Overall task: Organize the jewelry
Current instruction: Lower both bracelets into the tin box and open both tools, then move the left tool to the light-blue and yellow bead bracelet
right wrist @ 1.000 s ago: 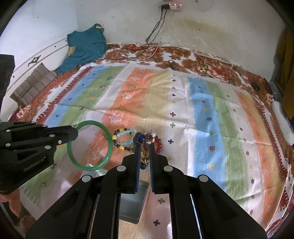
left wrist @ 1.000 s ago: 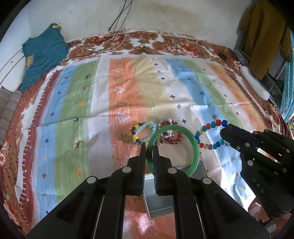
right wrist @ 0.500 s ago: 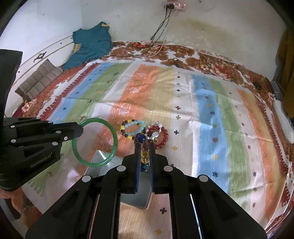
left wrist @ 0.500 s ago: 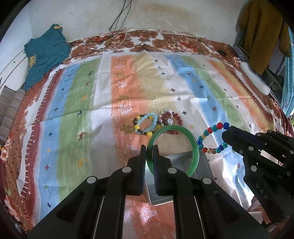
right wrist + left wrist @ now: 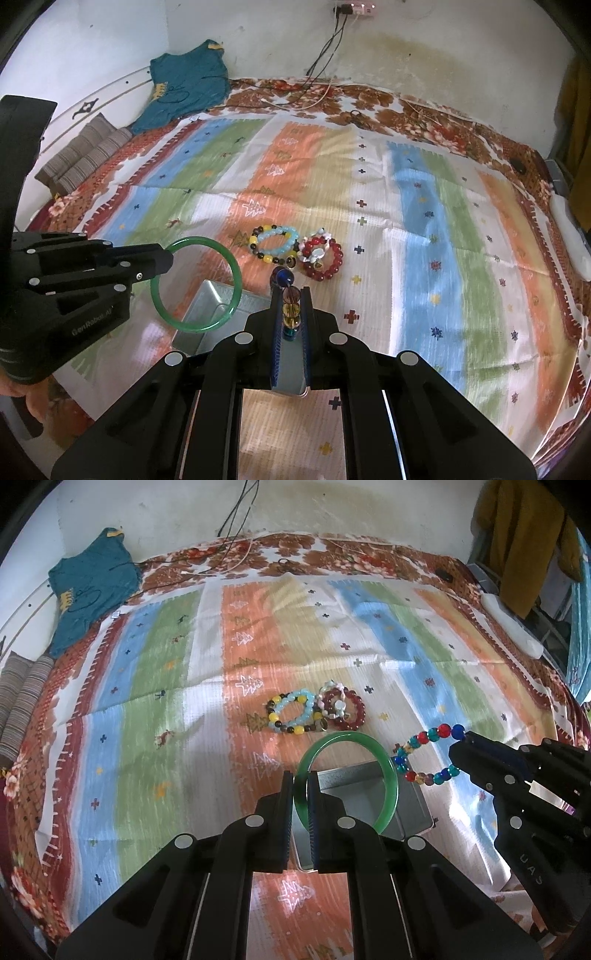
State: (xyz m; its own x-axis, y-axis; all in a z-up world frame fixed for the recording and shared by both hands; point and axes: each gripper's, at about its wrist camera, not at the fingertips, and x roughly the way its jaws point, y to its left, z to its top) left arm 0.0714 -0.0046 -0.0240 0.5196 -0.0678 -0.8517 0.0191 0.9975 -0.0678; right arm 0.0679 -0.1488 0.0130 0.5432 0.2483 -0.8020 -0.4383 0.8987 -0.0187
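Note:
My left gripper (image 5: 301, 775) is shut on a green bangle (image 5: 388, 771) and holds it over a grey metal tin (image 5: 410, 805). The bangle (image 5: 236, 280) and tin (image 5: 207, 306) also show in the right wrist view. My right gripper (image 5: 290, 291) is shut on a multicoloured bead bracelet (image 5: 288, 310), held in the air beside the tin; it also shows in the left wrist view (image 5: 428, 734). A blue-and-yellow bead bracelet (image 5: 291, 716) and a red bead bracelet (image 5: 351, 712) lie on the striped cloth (image 5: 184, 709) beyond the tin.
A teal garment (image 5: 88, 587) lies at the far left of the bed. Cables (image 5: 325, 55) run down the back wall. A striped pillow (image 5: 81, 155) sits at the left edge. A white object (image 5: 513, 624) lies at the right edge.
Both grippers have drawn back and up with their bracelets. The tin shows more fully under the bangle, and the bracelets on the cloth look farther away.

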